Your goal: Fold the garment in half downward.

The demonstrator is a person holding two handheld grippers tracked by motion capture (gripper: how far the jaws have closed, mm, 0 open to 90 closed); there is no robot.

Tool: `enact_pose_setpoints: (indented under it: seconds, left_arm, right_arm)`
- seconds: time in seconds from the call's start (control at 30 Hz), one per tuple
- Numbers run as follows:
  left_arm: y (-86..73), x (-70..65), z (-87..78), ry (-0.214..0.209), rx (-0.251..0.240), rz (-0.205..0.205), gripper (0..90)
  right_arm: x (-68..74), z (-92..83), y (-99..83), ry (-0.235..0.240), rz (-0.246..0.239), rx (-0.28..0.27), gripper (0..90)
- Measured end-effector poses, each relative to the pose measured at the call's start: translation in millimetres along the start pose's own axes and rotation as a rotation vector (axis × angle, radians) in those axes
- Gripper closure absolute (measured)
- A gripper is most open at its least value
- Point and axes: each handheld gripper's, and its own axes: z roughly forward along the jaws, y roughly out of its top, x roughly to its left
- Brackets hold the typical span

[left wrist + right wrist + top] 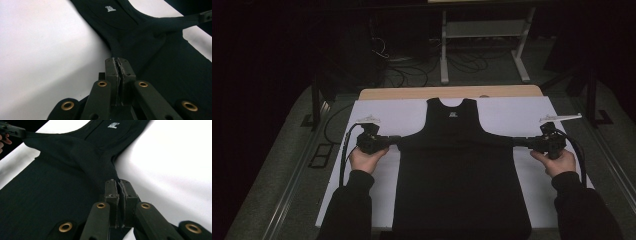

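Black tank top [461, 175] lies flat on the white sheet [377, 117] covering the table, neckline at the far end, hem at the near edge by the person. White label print [452, 115] sits just below the neckline.

Left gripper [396, 140]: jaws pressed together, pinching the left edge of the top at armhole level. In the left gripper view the 2 pads [113, 72] are closed tight with dark fabric running straight into the seam between them. Left hand [368, 159] grips the body from below, cable trailing off toward the left.

Right gripper [518, 142]: same story on the opposite side, jaws clamped on the right edge of the top. The right gripper view shows the fabric bunching up into the closed pads [130, 192].

Both grippers point inward, toward each other, roughly level across the table. Fabric between them is drawn into a taut band across the chest. Right hand [558, 162] is at the sheet's right edge.

Lower body of the top lies smooth and flat.
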Motion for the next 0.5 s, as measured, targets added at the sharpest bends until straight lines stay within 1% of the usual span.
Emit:
enact_pose_setpoints:
  seconds: [0.13,0.23,0.27,0.43,0.5]
  left_arm:
    - [-2.5,-1.4,-4.3,0.000,0.004,-0.001,86.3]
    - [-4.4,-3.3,-7.0,-0.006,-0.006,-0.004,86.2]
    - [-5.5,-3.4,-8.0,-0.004,-0.002,0.000,86.2]
    - [-10.0,-4.3,-11.9,-0.008,-0.002,-0.007,86.2]
    - [-11.0,-6.1,-14.1,-0.011,-0.005,-0.001,86.2]
  right_arm:
    - [-0.6,-2.9,-5.0,0.005,0.016,0.006,84.3]
    - [-0.1,-6.1,-8.0,0.014,0.023,-0.001,84.2]
    - [0.4,-6.9,-8.5,0.015,0.025,0.000,84.2]
    - [4.6,-12.1,-11.2,0.025,0.018,0.001,84.2]
    - [5.7,-13.4,-12.5,0.022,0.016,0.006,84.2]
